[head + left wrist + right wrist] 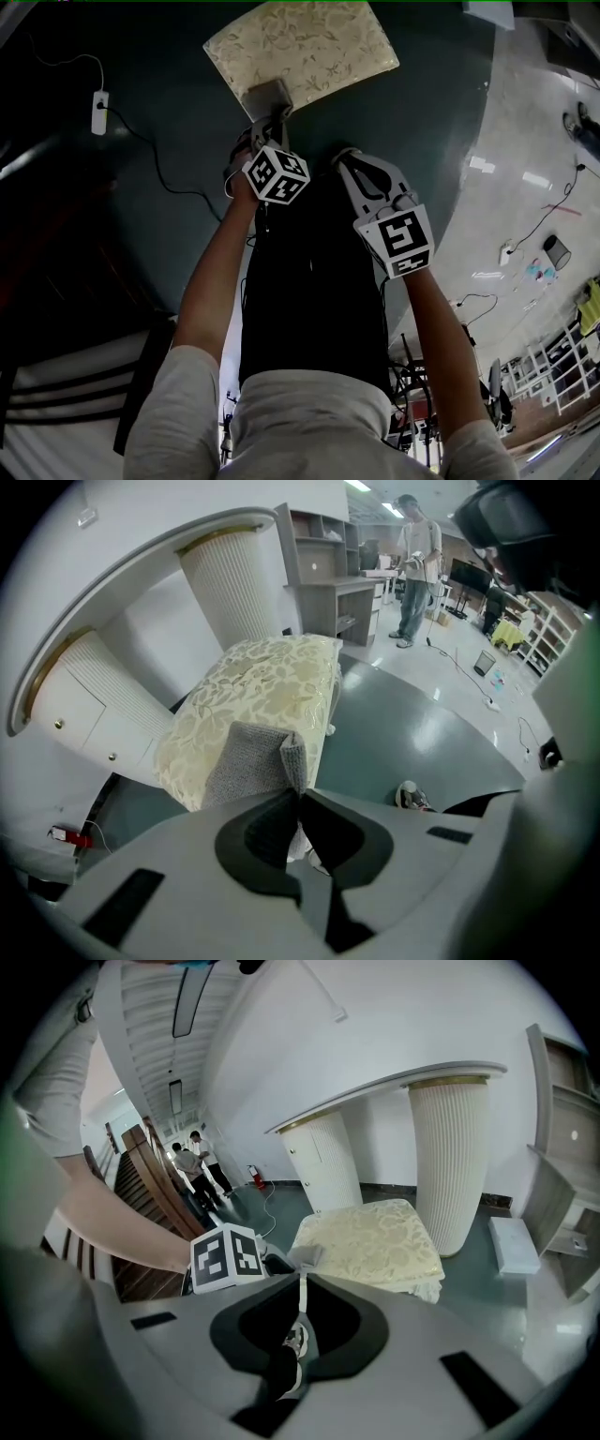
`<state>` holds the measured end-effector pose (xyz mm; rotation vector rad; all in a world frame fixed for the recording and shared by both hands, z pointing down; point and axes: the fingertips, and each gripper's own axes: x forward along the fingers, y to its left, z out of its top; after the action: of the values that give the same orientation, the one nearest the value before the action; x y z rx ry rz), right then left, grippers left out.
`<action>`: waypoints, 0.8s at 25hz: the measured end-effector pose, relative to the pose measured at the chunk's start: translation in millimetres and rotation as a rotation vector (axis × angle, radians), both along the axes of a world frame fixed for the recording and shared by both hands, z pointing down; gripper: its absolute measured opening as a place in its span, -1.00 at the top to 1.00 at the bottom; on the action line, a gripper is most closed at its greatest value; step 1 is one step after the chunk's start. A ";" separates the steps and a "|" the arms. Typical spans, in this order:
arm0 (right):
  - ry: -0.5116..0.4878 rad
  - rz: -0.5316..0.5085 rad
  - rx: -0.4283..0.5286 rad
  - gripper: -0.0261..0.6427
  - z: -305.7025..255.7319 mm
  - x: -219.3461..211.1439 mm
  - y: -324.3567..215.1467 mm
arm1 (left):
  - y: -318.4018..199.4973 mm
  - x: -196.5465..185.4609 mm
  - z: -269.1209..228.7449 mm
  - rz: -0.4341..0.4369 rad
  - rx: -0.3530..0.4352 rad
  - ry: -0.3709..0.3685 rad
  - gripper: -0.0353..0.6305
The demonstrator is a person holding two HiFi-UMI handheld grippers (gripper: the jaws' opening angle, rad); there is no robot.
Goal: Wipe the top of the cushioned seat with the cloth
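readable text: none | labels, brands, numbers: none legible | signs: none legible

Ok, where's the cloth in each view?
Head view: the cloth is at top centre, on the near corner of the seat, at the tips of the left gripper.
Left gripper view: the cloth is at centre, pinched in the jaws and lying on the seat's near end.
Right gripper view: the cloth is a small grey patch at centre, at the seat's left corner.
Shared landmark: the cream floral seat.
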<state>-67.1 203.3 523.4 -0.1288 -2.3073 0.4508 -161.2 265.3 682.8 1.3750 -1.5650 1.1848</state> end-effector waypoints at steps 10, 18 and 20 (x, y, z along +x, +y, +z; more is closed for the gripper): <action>0.004 0.092 -0.003 0.83 1.8 28.8 -39.4 | -43.1 18.9 3.1 0.063 -0.012 0.000 0.81; 0.001 0.106 0.009 0.83 4.0 50.9 -66.2 | -64.4 12.0 0.6 -0.016 -0.028 0.022 0.81; -0.003 0.096 0.009 0.83 1.9 51.0 -70.0 | -65.9 7.2 -0.8 -0.044 -0.034 0.034 0.81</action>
<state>-16.0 133.3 525.3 -0.0141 -2.3248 0.4888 -154.0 199.3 682.0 1.3249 -1.5372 1.1511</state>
